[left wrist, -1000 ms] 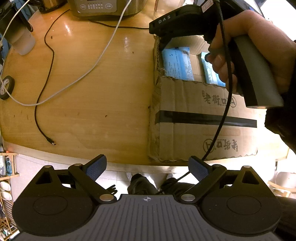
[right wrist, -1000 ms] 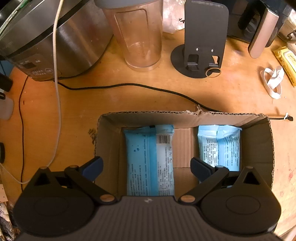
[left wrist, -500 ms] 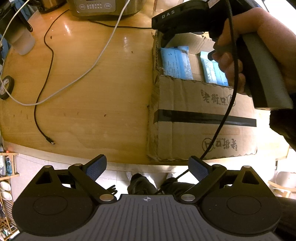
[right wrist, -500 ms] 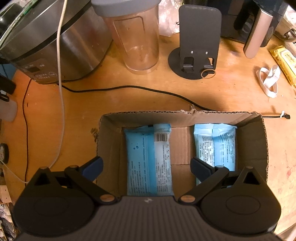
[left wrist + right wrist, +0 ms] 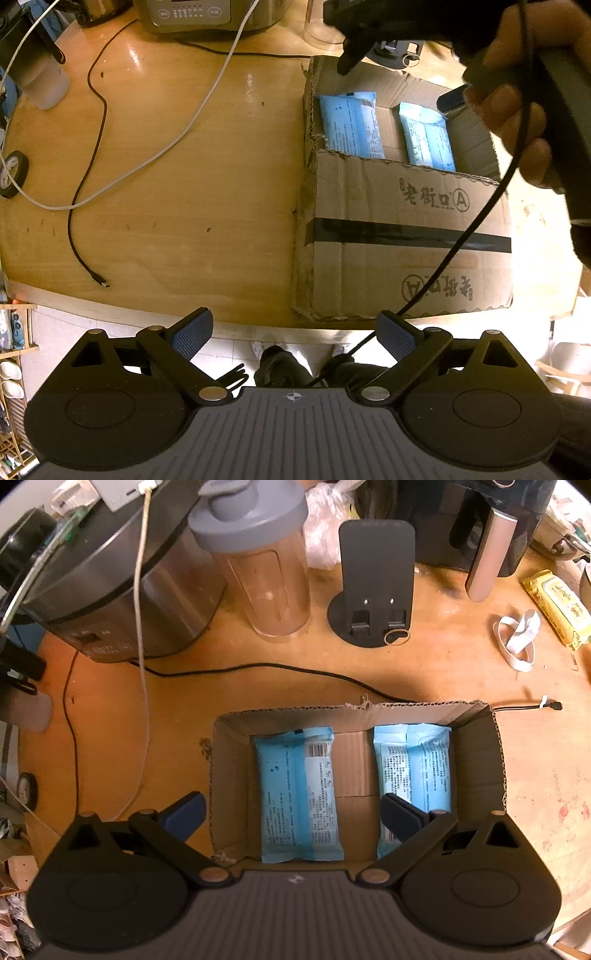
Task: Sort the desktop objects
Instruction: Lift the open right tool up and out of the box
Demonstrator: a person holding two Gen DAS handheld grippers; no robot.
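An open cardboard box (image 5: 406, 236) (image 5: 229, 775) stands at the table's near edge. Two light blue packets lie flat inside, one on the left (image 5: 299, 794) (image 5: 349, 125) and one on the right (image 5: 415, 768) (image 5: 426, 142). My right gripper (image 5: 291, 814) hovers high over the box, open and empty. In the left wrist view a hand holds that gripper's body (image 5: 517, 44) above the box's far side. My left gripper (image 5: 293, 334) is open and empty, off the table's front edge, level with the box's front wall.
Behind the box stand a rice cooker (image 5: 110, 583), a clear shaker bottle with a grey lid (image 5: 266, 572) and a black phone stand (image 5: 373, 587). A black cable (image 5: 277, 670) and a white cable (image 5: 166, 140) cross the wooden table. A yellow packet (image 5: 557, 605) and white strap (image 5: 517, 638) lie far right.
The right gripper has risen and pulled back above the box, so more of the table behind shows. The left gripper has stayed put.
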